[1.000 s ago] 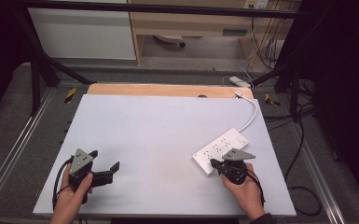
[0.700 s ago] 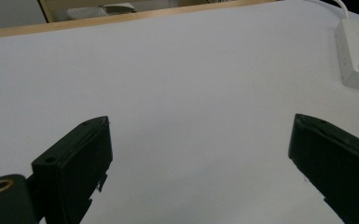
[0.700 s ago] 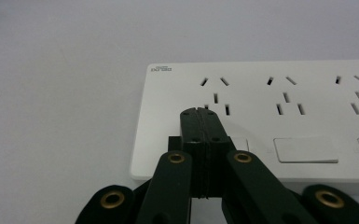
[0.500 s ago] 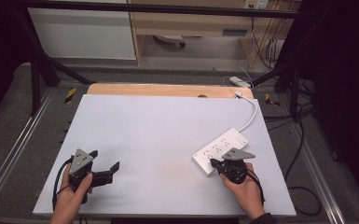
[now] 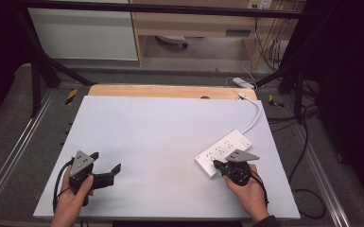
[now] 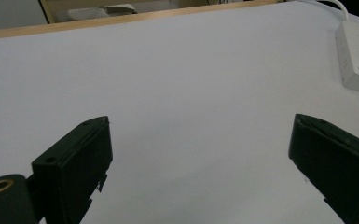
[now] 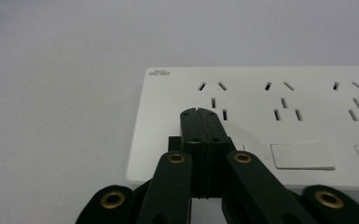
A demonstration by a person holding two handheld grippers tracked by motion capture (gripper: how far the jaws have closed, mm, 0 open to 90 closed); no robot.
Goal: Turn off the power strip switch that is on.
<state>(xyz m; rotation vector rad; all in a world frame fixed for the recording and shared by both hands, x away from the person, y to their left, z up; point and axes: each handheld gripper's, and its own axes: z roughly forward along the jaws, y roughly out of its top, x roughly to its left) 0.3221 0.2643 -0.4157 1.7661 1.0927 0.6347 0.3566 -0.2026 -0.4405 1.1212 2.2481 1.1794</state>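
A white power strip (image 5: 225, 150) lies at the table's right, its white cable (image 5: 254, 118) running to the far edge. My right gripper (image 5: 216, 164) is shut with nothing between its jaws, and its tips sit over the strip's near end. In the right gripper view the closed tips (image 7: 200, 114) lie just above the strip's (image 7: 279, 100) first socket slots, beside a flat white switch (image 7: 301, 155). My left gripper (image 5: 106, 162) is held low at the front left, open wide and empty. In the left gripper view the gripper (image 6: 199, 122) spans bare table, with the strip (image 6: 357, 53) far off to the right.
The white tabletop (image 5: 160, 137) has a wooden strip (image 5: 160, 91) along its far edge. Black frame legs (image 5: 38, 61) and metal rails (image 5: 14, 156) flank the table. Cables (image 5: 307, 156) hang off the right side. A white adapter (image 5: 242, 82) lies beyond the far edge.
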